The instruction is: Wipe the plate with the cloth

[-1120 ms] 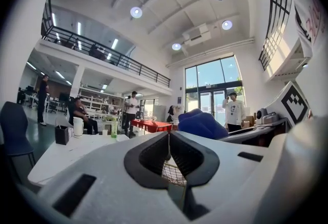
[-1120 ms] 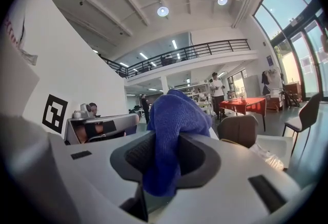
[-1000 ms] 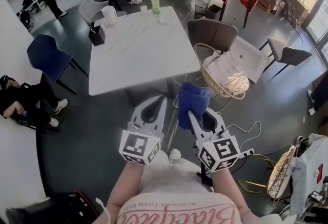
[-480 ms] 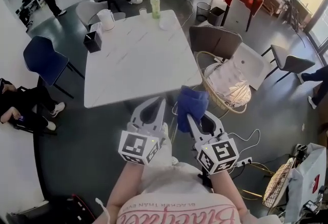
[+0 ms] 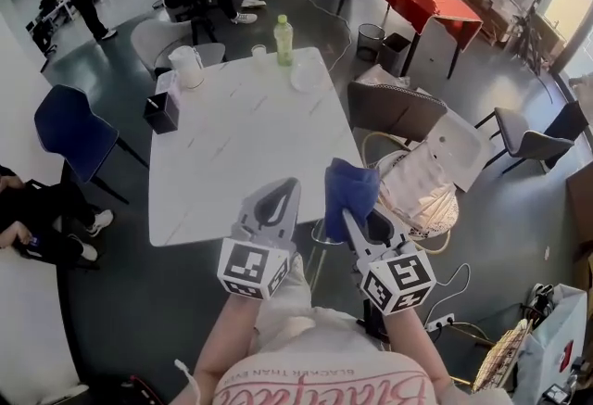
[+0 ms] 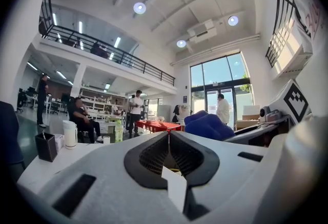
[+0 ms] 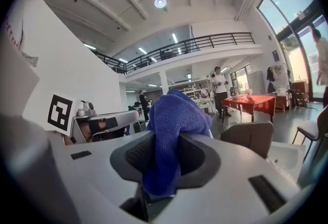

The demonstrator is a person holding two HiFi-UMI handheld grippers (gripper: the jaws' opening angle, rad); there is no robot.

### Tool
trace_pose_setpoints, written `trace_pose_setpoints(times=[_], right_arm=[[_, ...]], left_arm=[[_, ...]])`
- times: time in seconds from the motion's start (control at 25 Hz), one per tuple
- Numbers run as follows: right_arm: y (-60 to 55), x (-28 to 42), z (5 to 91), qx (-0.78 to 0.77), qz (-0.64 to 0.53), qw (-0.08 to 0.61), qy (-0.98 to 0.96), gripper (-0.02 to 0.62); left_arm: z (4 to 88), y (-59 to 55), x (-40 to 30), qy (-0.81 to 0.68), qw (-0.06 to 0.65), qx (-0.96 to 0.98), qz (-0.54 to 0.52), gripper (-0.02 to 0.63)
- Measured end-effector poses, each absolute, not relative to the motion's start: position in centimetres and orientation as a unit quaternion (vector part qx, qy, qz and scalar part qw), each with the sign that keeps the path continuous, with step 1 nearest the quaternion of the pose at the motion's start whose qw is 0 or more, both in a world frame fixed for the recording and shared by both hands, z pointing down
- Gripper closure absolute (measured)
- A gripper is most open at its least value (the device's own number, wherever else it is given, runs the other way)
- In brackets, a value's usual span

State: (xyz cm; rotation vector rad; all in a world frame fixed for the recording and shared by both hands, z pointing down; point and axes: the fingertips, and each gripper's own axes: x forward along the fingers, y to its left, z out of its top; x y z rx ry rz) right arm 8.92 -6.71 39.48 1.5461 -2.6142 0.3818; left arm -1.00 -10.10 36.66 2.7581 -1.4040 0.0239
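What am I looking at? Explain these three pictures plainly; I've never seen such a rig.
No robot here: a person holds a hand tool with two jaws in each hand. The head view comes from a camera on the person's head, looking down. The other two come from cameras riding on each tool, looking along its jaws. The left gripper is shut and empty. The right gripper is shut on a blue cloth. Ahead stands a white table with a green bottle, a pale plate, a white jug and a black box.

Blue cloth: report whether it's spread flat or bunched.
Bunched up. The blue cloth is pinched between the right tool's jaws, its free end bulging above in a wad.
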Motion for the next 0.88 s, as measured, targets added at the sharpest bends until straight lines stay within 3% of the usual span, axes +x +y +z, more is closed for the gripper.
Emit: trace_pose_setpoints(times=[0.4, 0.88], right_arm=[[-20.6, 7.1, 39.1, 0.511, 0.107, 0.054, -0.851, 0.494], [-31.2, 6.8, 40.1, 0.513, 0.11, 0.074, -0.848, 0.494]], left_arm=[[37.5, -24.0, -2.9, -0.441, 0.033, 0.897, 0.015, 0.597], [40.4, -35.0, -2.4, -0.412, 0.094, 0.905, 0.046, 0.594]])
